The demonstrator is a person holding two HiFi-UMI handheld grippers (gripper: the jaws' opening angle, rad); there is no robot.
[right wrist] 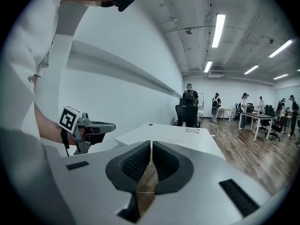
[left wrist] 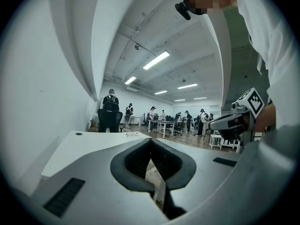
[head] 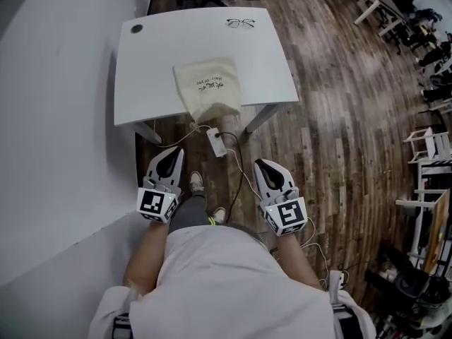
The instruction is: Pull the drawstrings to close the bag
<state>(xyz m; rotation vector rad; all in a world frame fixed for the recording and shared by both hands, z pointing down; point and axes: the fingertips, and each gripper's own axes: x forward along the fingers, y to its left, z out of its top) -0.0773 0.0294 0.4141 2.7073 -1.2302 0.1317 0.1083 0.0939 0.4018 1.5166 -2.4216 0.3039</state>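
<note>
A cream cloth drawstring bag [head: 209, 89] with dark print lies flat on the white table [head: 148, 69], its near end drooping over the front edge. Both grippers hang short of the table, above the floor and well apart from the bag. My left gripper [head: 176, 152] is shut with nothing in it; in its own view the jaws [left wrist: 150, 140] meet at the tip. My right gripper [head: 260, 163] is likewise shut and empty [right wrist: 151, 143]. Each gripper shows in the other's view: the right gripper [left wrist: 233, 121] and the left gripper [right wrist: 93, 127]. The bag's strings are too small to make out.
A pair of glasses [head: 241, 23] lies at the table's far right. A white power strip [head: 216, 141] and cables lie on the wooden floor under the front edge. A white wall [head: 49, 119] runs along the left. Desks, chairs and several people [right wrist: 189, 97] are far off.
</note>
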